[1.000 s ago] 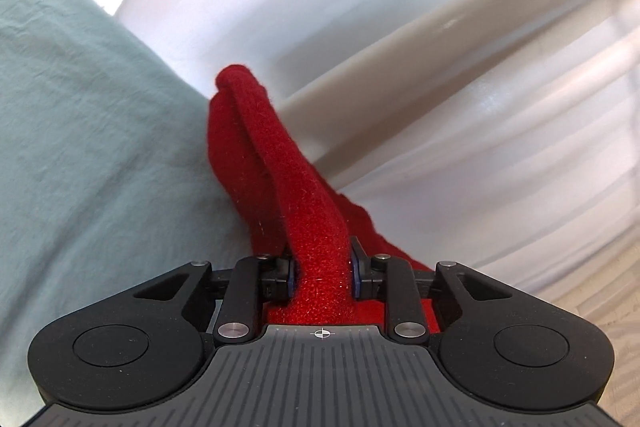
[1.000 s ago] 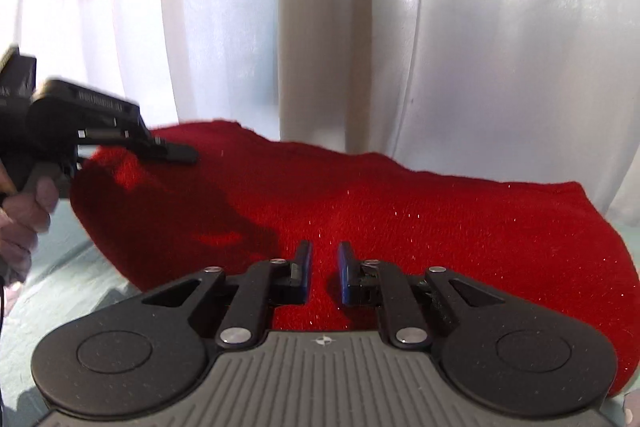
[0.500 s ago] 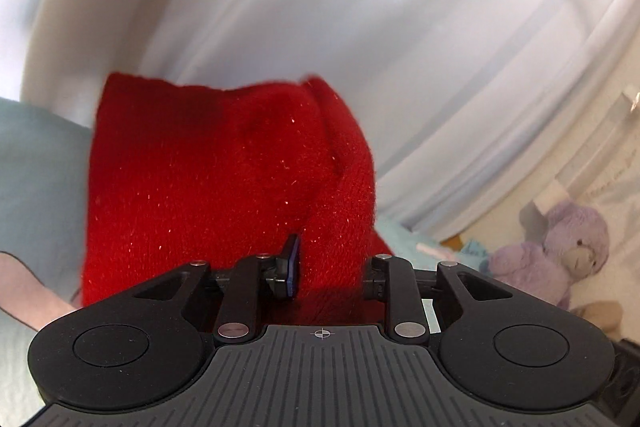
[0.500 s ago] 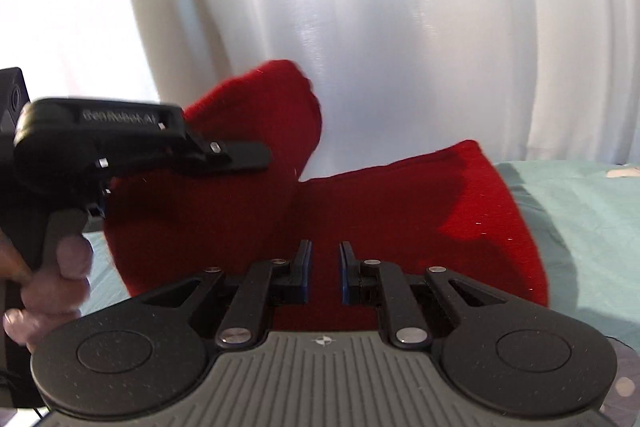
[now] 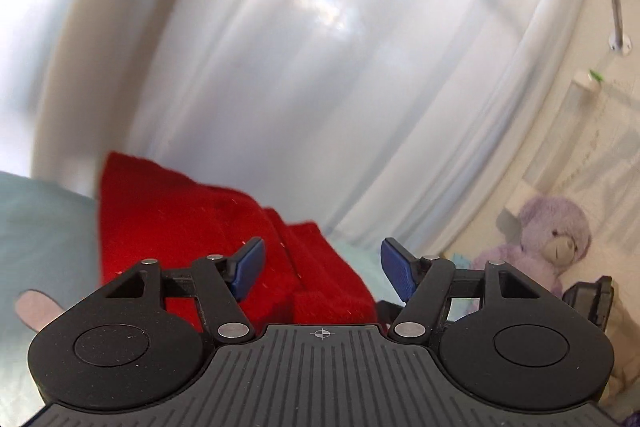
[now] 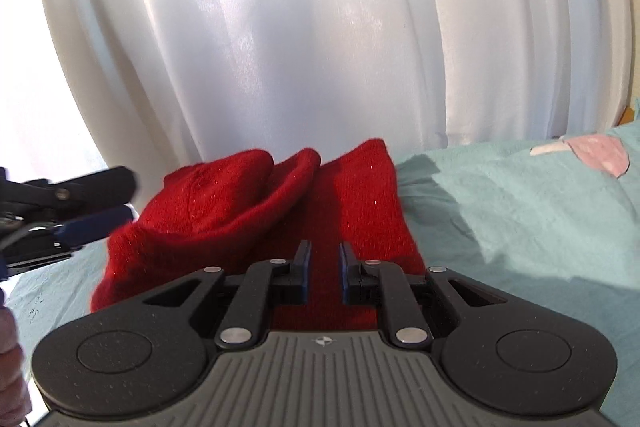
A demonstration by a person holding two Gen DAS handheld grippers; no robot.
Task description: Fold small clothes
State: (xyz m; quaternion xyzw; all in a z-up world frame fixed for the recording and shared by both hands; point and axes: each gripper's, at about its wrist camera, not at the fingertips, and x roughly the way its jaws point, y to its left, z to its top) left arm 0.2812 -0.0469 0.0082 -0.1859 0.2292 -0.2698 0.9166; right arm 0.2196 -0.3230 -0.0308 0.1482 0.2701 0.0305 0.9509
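**Red knit piece folded on the teal sheet, right gripper clamped on it**

One red knitted garment (image 6: 240, 211), deep scarlet, fuzzy weave with fine pale flecks catching the light. It lies on a pale teal sheet (image 6: 520, 211), bunched into thick layers. In the right wrist view, two rounded folded-over lobes sit at upper left of the pile, and a flatter strip runs straight toward the camera. Front edge of the pile shows a doubled thickness. In the left wrist view the same garment (image 5: 192, 227) appears as a stepped stack: a broad upper panel at left, a lower folded block just ahead of the tool body.

Right gripper (image 6: 323, 269): fingers drawn close together, pinching the flat red strip between the blue pads. Cloth fills the narrow gap.

Left gripper (image 5: 322, 269): fingers spread wide, blue pads (image 5: 250, 267) well apart, nothing between them. Its left finger overlaps the red cloth in the picture; contact cannot be told. From the right wrist view, the left gripper (image 6: 96, 207) enters at the left edge, its tips just beside the pile's left lobe.

Count: one red garment, two grippers, one teal sheet. One lilac plush bear (image 5: 556, 243) sits at the far right against the wall. One pink patch (image 6: 596, 151) on the sheet, far right of the right wrist view. White curtains (image 6: 300, 27) hang behind everything.
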